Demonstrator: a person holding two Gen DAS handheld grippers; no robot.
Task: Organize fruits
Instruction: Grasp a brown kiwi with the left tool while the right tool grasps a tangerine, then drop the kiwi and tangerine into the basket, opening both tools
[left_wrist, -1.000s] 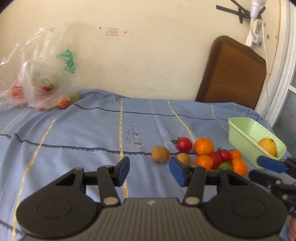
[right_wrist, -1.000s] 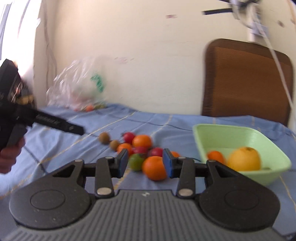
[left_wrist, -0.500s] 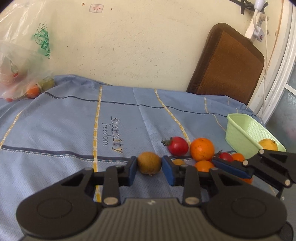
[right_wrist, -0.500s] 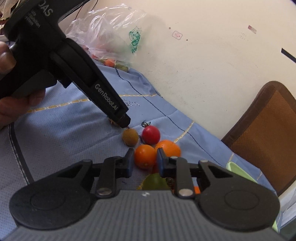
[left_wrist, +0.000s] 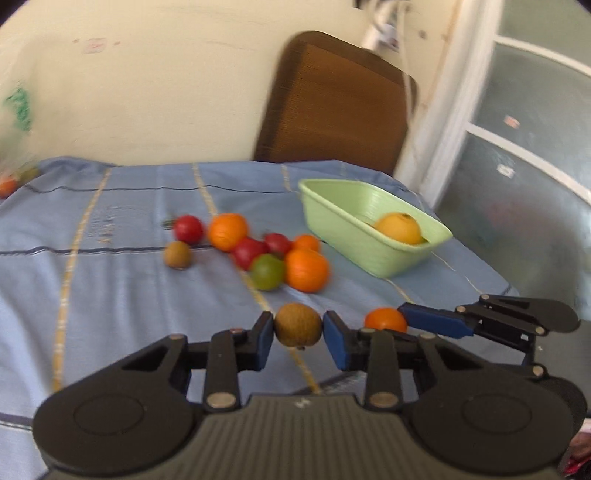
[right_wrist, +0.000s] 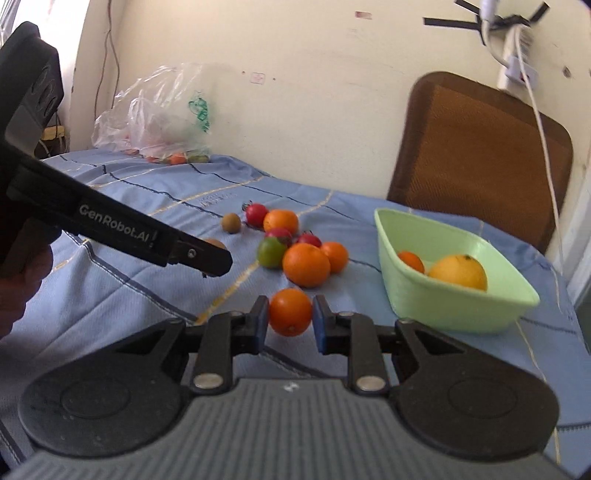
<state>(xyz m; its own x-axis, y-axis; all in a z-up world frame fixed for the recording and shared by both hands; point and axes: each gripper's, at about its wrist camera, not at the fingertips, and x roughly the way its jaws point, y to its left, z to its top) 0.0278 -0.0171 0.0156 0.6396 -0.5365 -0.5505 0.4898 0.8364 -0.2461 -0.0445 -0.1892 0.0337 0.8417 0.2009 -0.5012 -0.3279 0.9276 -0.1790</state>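
My left gripper (left_wrist: 298, 330) is shut on a brown kiwi (left_wrist: 297, 324), held above the blue cloth. My right gripper (right_wrist: 290, 317) is shut on a small orange (right_wrist: 290, 311). In the left wrist view that orange (left_wrist: 385, 319) shows at the right, pinched by the right gripper's blue pads (left_wrist: 436, 320). A pile of oranges, red tomatoes, a green tomato (right_wrist: 272, 252) and another kiwi (right_wrist: 231, 222) lies on the cloth. To the right stands a green basket (right_wrist: 461, 306) with a large yellow-orange fruit (right_wrist: 458, 271) and a small orange (right_wrist: 411, 261) inside.
A clear plastic bag (right_wrist: 159, 118) with more fruit lies at the table's far left by the wall. A brown chair back (right_wrist: 476, 147) stands behind the basket. A person's hand (right_wrist: 22, 273) holds the left gripper's handle. A glass door (left_wrist: 524, 155) lies right of the table.
Both grippers closed on fruit in the pile, the left on a kiwi and the right on an orange, then lifted them and drew back toward the near table edge.
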